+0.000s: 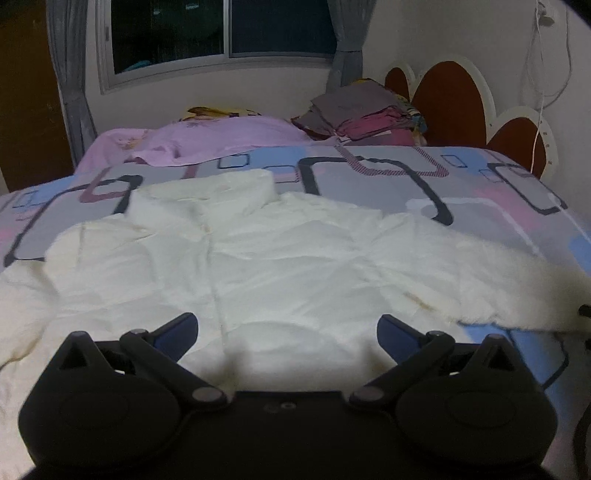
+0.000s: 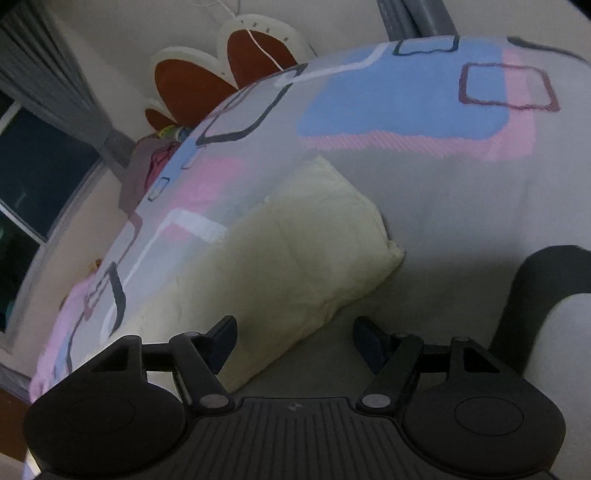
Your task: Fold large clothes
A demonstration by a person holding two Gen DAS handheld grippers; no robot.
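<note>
A large white padded jacket (image 1: 236,266) lies spread flat on the patterned bedspread (image 1: 369,177), collar toward the far side, one sleeve reaching right. My left gripper (image 1: 287,328) is open and empty, hovering over the jacket's lower middle. In the right wrist view the end of a white sleeve (image 2: 295,258) lies on the bedspread (image 2: 461,206). My right gripper (image 2: 294,332) is open and empty, just above the sleeve's near edge.
A pile of folded clothes (image 1: 362,114) sits at the far right of the bed by the red and white headboard (image 1: 454,99). A pink cloth (image 1: 207,140) lies at the far side. A window (image 1: 221,29) with grey curtains is behind.
</note>
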